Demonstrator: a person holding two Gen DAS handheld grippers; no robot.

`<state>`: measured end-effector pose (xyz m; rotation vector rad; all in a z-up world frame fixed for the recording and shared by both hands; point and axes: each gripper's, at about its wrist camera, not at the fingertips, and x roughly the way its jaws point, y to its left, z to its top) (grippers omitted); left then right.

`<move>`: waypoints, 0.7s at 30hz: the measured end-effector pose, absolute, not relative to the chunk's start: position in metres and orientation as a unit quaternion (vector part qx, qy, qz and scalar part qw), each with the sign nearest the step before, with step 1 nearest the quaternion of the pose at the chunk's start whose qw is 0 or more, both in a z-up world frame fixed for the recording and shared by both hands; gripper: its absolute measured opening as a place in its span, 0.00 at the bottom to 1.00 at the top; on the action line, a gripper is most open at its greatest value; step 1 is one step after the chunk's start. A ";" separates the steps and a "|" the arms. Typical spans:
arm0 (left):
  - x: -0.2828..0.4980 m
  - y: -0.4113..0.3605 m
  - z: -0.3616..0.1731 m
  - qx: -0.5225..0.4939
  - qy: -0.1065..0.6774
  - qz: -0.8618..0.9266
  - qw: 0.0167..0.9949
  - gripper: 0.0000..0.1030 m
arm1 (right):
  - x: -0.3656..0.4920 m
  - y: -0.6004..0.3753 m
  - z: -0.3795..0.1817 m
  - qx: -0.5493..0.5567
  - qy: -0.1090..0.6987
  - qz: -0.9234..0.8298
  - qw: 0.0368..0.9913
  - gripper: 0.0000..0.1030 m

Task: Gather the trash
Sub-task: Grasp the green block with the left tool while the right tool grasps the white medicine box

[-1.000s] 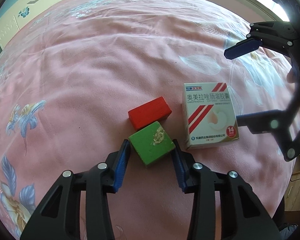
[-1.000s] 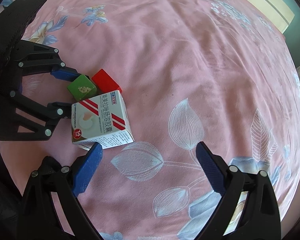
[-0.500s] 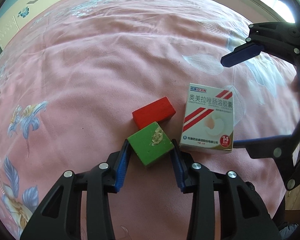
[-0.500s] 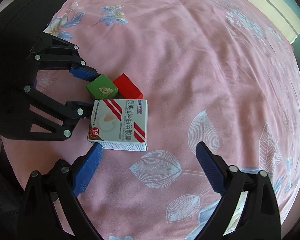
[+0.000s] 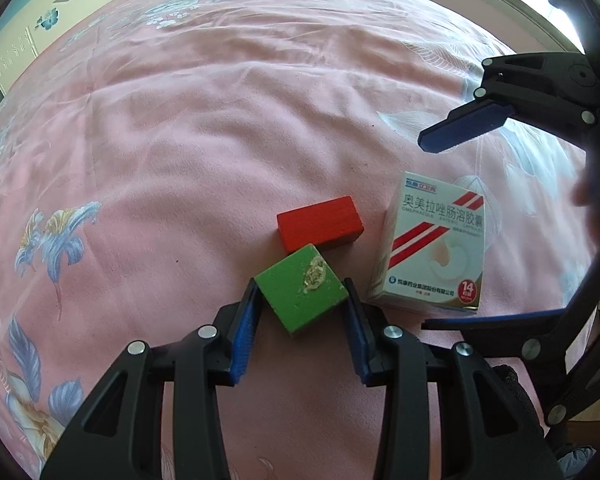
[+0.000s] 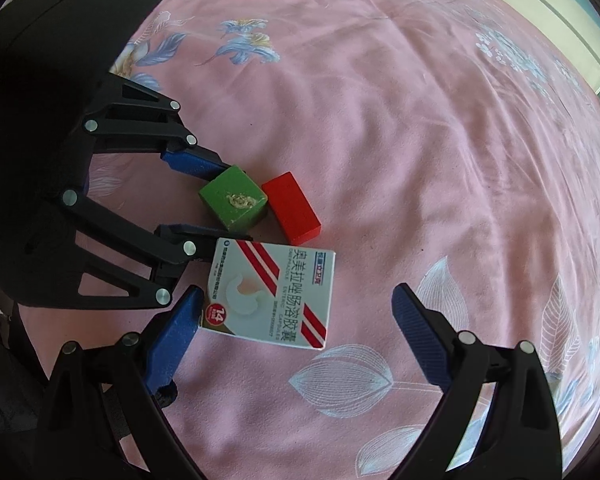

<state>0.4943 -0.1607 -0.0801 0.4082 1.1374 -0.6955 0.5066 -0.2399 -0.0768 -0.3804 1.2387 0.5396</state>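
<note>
A green block (image 5: 302, 294) with a pale scuffed patch on top lies on the pink bedspread; it also shows in the right wrist view (image 6: 233, 202). My left gripper (image 5: 301, 299) is shut on the green block, its blue pads touching both sides. A red block (image 5: 319, 229) lies just beyond it, touching it. A white medicine box (image 6: 269, 293) with red stripes lies flat to the right of the blocks. My right gripper (image 6: 296, 312) is open, its fingers on either side of the medicine box, the left pad touching the box's corner.
The pink floral bedspread (image 5: 204, 128) spreads wide beyond the objects. A cream cabinet (image 5: 40, 28) stands past the far left edge of the bed. A bright window is at the upper right. The bed's edge drops off at the lower right.
My left gripper has closed onto the green block. My right gripper has moved in around the medicine box, which has turned on the bedspread.
</note>
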 end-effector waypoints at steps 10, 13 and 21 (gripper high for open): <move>0.490 -0.160 -0.079 0.205 0.522 -0.315 0.766 0.41 | 0.509 -0.243 -0.084 -0.177 0.586 0.254 0.749 0.55; 0.489 -0.159 -0.079 0.205 0.524 -0.309 0.767 0.41 | 0.507 -0.243 -0.084 -0.177 0.590 0.250 0.747 0.54; 0.480 -0.154 -0.070 0.218 0.522 -0.299 0.768 0.41 | 0.484 -0.239 -0.075 -0.191 0.590 0.247 0.744 0.54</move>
